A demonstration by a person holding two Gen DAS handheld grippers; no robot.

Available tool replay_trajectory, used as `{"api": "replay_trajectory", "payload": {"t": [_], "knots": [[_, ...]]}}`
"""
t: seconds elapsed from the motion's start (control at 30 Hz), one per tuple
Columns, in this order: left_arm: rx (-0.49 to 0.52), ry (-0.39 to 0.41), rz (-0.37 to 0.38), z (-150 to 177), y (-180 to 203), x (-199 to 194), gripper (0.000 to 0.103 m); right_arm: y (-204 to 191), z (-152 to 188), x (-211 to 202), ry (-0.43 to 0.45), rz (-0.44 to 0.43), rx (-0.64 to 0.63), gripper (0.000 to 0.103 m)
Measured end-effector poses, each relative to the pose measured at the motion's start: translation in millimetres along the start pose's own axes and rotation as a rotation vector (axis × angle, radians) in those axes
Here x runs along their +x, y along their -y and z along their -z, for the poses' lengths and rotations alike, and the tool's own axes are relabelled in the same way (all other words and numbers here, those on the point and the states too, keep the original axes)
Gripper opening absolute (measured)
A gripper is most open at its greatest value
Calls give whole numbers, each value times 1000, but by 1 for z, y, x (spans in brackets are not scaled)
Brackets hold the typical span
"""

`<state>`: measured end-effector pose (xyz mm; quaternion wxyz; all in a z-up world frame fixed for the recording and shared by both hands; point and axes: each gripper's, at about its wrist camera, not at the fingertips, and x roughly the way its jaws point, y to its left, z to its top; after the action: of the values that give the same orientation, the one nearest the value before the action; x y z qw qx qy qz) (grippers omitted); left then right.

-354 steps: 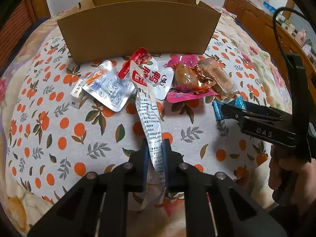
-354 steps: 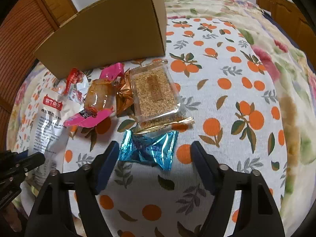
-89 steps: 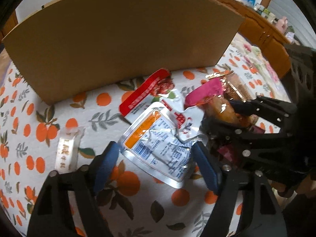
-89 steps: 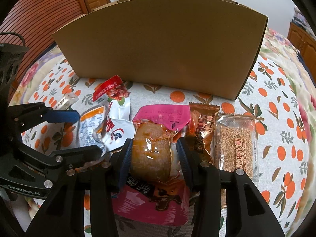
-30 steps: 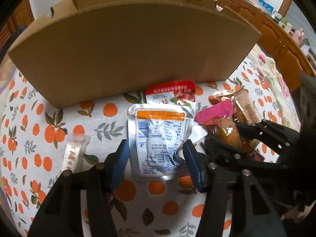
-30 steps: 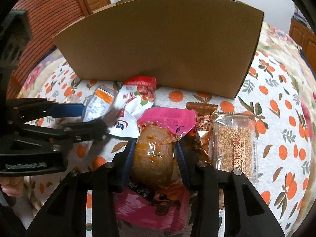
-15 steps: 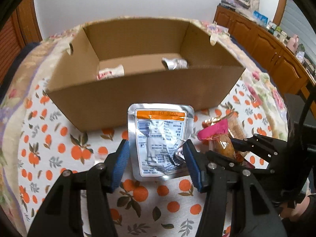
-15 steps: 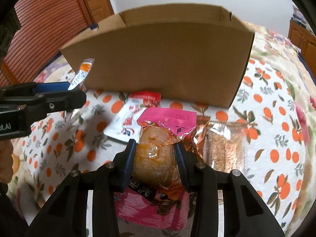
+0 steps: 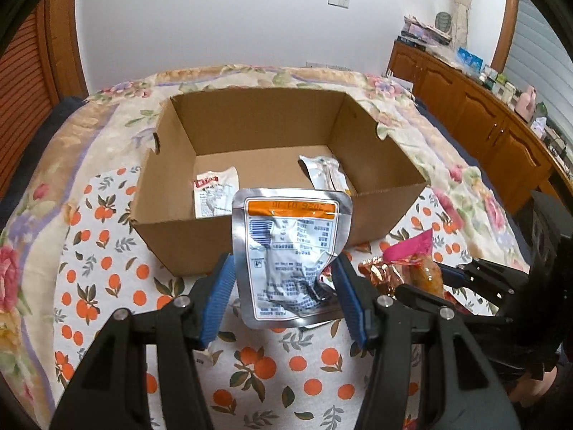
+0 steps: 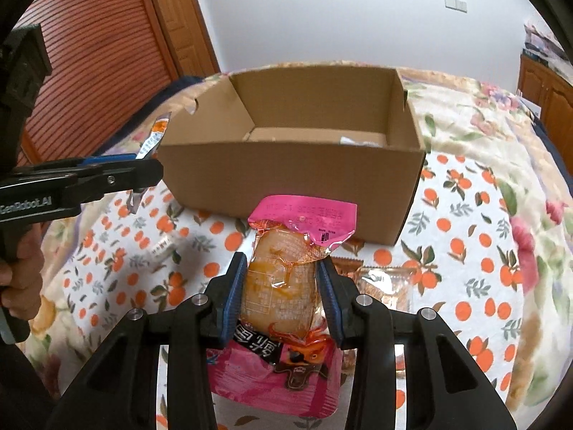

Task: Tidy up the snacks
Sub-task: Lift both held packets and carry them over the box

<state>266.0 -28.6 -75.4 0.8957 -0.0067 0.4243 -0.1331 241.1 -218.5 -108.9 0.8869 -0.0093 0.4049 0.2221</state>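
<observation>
Cardboard box (image 9: 279,240) sits open on the orange-print cloth (image 9: 107,272), and both grippers hang just in front of it. Left gripper (image 9: 286,294) is clamped on a silver pouch (image 9: 290,258), held upright, blocking part of the box's near wall. Right gripper (image 10: 283,290) squeezes a pink-topped snack pack (image 10: 283,279); its lower end is hidden behind the fingers. Two packets (image 9: 215,193) lie inside the box, half cut off by its rim. Beside the box, copper wrappers (image 10: 386,283) are blurred. Wooden cabinets (image 9: 483,114) line the wall beyond.
</observation>
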Motion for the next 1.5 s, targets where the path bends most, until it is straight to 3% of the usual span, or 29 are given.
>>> {"api": "replay_trajectory", "payload": {"t": [0.3,0.5,0.93,1.3,1.5], "knots": [[-6,32,-12,-13,-5,-11,55,-3,-15,-16,46,-3,-10,39],[9,89,-32,-34,-13,-22,55,-6,-35,-28,92,13,-32,39],[-23,128,-38,-56,-35,-31,55,-9,-77,-43,160,39,-62,39],[-25,127,-28,-85,-46,-1,55,-17,-110,-20,151,59,-109,40],[-36,87,-20,-89,-60,35,55,-9,-119,20,107,63,-105,40]]}}
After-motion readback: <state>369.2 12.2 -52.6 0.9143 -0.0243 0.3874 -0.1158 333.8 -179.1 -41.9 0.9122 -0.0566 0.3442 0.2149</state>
